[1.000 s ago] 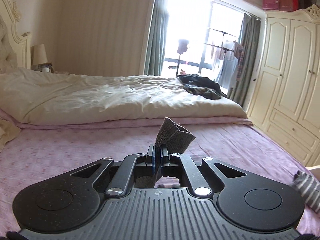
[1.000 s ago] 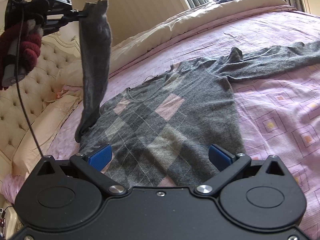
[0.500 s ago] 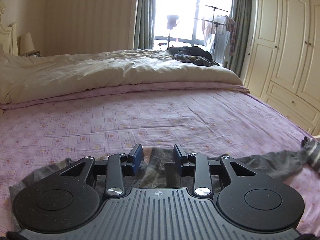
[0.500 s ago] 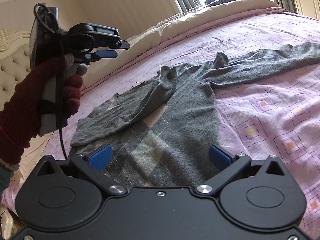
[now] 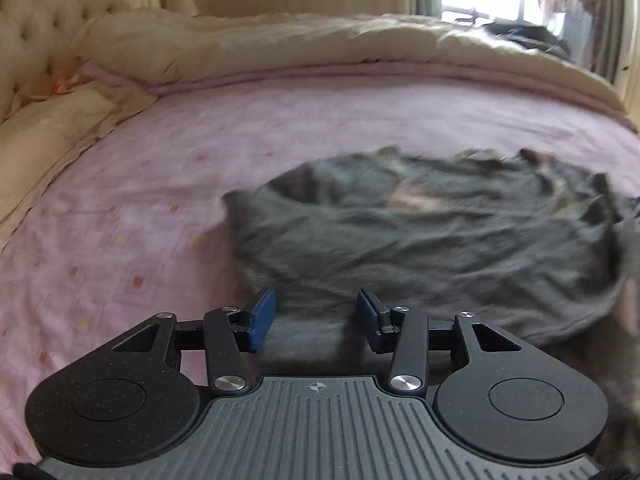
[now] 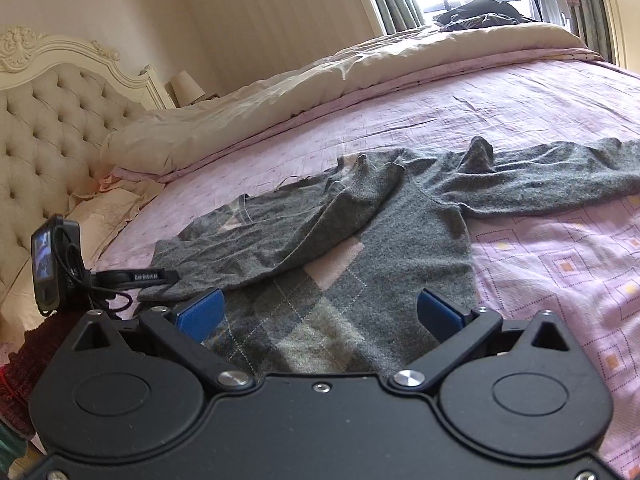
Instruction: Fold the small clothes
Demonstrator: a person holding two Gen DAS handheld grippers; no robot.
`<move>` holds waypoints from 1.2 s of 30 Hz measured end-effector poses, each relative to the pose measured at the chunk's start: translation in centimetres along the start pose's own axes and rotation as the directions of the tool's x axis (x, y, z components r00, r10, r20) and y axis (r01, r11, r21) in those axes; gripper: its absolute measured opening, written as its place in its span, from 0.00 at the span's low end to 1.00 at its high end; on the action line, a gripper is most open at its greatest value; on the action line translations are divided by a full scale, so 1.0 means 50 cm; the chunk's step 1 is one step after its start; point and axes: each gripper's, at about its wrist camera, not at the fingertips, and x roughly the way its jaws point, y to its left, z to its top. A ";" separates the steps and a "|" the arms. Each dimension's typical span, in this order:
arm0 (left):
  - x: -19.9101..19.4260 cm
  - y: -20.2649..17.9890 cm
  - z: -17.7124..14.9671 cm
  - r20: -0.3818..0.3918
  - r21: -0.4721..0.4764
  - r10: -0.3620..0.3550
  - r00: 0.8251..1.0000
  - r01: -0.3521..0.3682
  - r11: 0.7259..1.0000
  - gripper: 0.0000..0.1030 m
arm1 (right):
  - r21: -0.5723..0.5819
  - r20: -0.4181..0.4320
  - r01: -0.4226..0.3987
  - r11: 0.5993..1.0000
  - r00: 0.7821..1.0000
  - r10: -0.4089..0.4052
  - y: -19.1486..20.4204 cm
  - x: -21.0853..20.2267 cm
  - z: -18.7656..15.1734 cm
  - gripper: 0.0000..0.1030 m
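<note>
A grey sweater (image 6: pixel 400 248) with a pink and grey diamond front lies flat on the pink bedspread (image 6: pixel 560 280). Its left sleeve (image 6: pixel 312 224) is folded across the chest, and the right sleeve (image 6: pixel 560 184) stretches out to the right. My left gripper (image 5: pixel 316 316) hangs low over the sweater's (image 5: pixel 440 240) left edge. Its jaws are opening, and the cloth lies loose below the blue pads (image 5: pixel 262 316), not pinched. In the right wrist view the left gripper (image 6: pixel 170 276) sits at that same edge, held by a hand in a dark red glove (image 6: pixel 24 360). My right gripper (image 6: pixel 320 316) stands wide open above the hem, holding nothing.
A rolled-back cream duvet (image 6: pixel 360 68) lines the far side of the bed, with a dark heap of clothes (image 6: pixel 480 16) on it by the window. A tufted headboard (image 6: pixel 48 120) and a cream pillow (image 6: pixel 100 216) lie to the left.
The left gripper let go of the raised sleeve, which now lies folded across the sweater. It then sank to the sweater's left edge with its jaws apart. The right gripper shifted only slightly.
</note>
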 end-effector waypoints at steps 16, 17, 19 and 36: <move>-0.001 0.104 -0.075 0.171 -0.136 -0.037 0.985 0.061 0.989 0.55 | -0.161 0.031 0.148 0.976 0.989 -0.145 0.049 0.219 0.144 0.86; -0.002 0.106 -0.076 0.173 -0.140 -0.040 0.984 0.065 0.988 0.55 | -0.166 0.020 0.152 0.974 0.988 -0.150 0.053 0.241 0.151 0.85; -0.003 0.104 -0.078 0.177 -0.139 -0.036 0.984 0.061 0.989 0.56 | -0.176 -0.010 0.179 0.968 0.983 -0.184 0.059 0.281 0.155 0.83; -0.001 0.112 -0.083 0.184 -0.149 -0.048 0.982 0.076 0.986 0.57 | -0.032 -0.017 0.234 0.972 0.972 -0.235 -0.046 0.191 0.100 0.72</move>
